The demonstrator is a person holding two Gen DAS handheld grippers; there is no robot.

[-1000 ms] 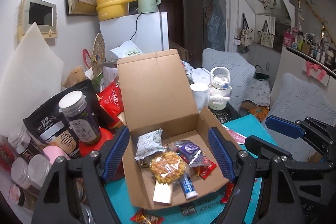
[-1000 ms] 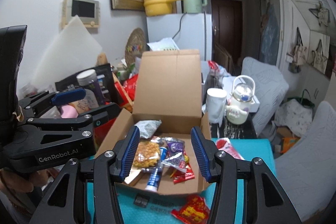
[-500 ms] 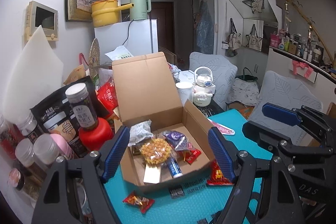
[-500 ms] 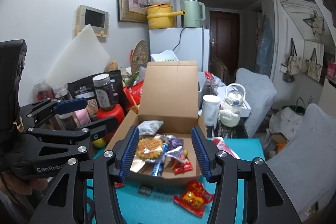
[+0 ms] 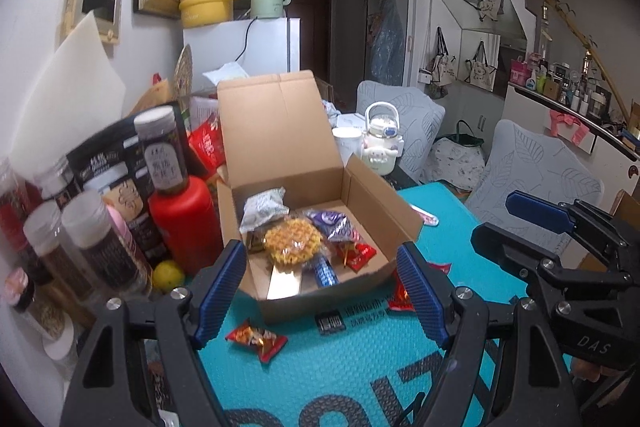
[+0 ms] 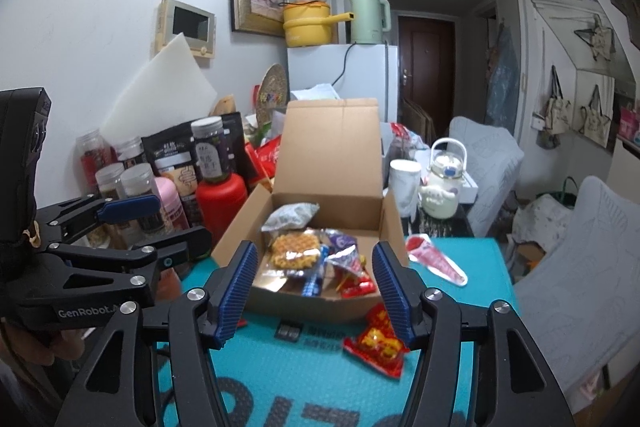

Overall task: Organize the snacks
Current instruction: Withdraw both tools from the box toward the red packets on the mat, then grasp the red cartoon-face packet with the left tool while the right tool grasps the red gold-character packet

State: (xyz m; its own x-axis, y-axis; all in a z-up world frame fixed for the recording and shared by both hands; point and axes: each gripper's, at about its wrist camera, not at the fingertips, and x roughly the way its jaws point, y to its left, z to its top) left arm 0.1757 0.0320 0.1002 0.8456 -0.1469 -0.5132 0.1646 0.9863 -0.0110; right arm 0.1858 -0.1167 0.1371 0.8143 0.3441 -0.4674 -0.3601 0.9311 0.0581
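While my right gripper [image 6: 314, 291] opens, empty like the wide left gripper [image 5: 320, 293], it may shove the red packet [image 6: 376, 345] under the box [image 6: 316, 297].

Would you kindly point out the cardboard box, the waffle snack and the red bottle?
cardboard box [image 5: 276, 131], left wrist view, raised lid.
waffle snack [image 5: 293, 240], left wrist view, centre of its wrapper.
red bottle [image 6: 218, 201], right wrist view, body.

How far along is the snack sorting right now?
Several snacks already lie in the open cardboard box. Nothing is in hand: the left gripper is open and empty, the right gripper is opening, empty. Left on the teal mat: a small red packet, a larger red packet and a pink-white wrapper.
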